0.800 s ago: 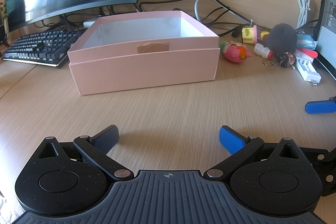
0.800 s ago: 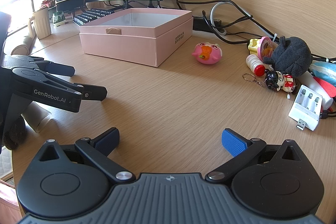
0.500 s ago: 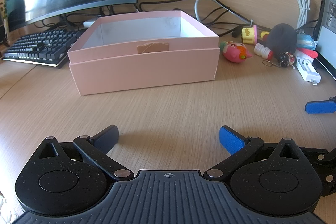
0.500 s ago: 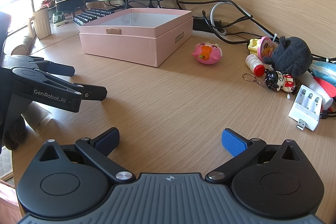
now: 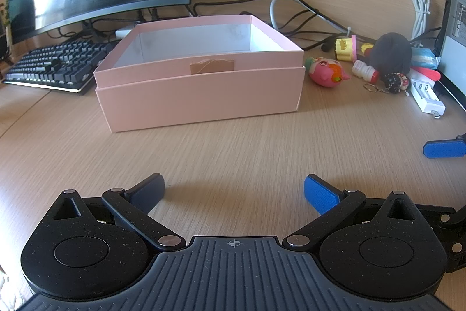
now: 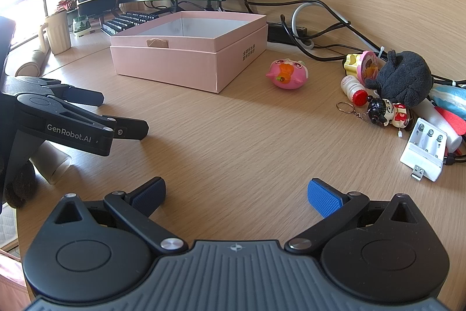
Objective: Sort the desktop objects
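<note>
Both grippers' jaws stood spread and empty; the toys lay ahead-right of the right gripper, probably nearer it than the left gripper.

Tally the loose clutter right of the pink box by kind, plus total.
Toys and figures: 4 (pink pig toy, grey plush, doll keychain, yellow and pink toy)
Bottles: 1 (small white bottle with a red cap)
Chargers: 1 (white battery charger)
Total: 6; items behind the plush are too hidden to count.
</note>
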A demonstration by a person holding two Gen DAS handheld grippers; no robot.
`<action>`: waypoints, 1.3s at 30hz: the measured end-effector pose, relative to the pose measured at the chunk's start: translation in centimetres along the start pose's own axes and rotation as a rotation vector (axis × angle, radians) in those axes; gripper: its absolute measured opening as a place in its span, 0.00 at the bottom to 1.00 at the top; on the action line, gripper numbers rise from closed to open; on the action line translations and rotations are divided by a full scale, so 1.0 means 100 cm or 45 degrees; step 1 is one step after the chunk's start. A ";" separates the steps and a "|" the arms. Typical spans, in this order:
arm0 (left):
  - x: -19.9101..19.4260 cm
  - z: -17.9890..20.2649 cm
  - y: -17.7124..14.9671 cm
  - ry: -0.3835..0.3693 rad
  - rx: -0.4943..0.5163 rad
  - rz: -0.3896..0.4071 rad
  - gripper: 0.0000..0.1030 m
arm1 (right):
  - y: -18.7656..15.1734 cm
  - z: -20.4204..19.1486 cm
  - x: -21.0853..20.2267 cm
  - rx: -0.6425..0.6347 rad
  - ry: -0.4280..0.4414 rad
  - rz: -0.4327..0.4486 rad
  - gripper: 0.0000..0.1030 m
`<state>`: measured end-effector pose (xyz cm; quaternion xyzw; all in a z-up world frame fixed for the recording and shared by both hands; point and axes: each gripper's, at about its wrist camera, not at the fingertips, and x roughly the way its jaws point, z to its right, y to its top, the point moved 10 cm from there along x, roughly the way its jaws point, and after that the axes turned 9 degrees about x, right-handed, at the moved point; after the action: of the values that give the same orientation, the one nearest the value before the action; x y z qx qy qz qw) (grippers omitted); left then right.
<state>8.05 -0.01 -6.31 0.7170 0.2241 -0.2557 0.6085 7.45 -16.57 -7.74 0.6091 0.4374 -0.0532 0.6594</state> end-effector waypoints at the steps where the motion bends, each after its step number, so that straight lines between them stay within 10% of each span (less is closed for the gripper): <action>1: 0.000 0.000 0.000 0.000 0.000 0.000 1.00 | 0.000 0.000 0.000 0.000 0.000 0.000 1.00; 39: -0.004 -0.004 -0.004 -0.072 0.047 -0.077 1.00 | 0.000 -0.003 -0.006 0.093 -0.139 -0.139 1.00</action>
<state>7.53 0.43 -6.32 0.7135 0.2237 -0.2983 0.5933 6.99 -16.57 -7.32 0.6042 0.4311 -0.1381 0.6558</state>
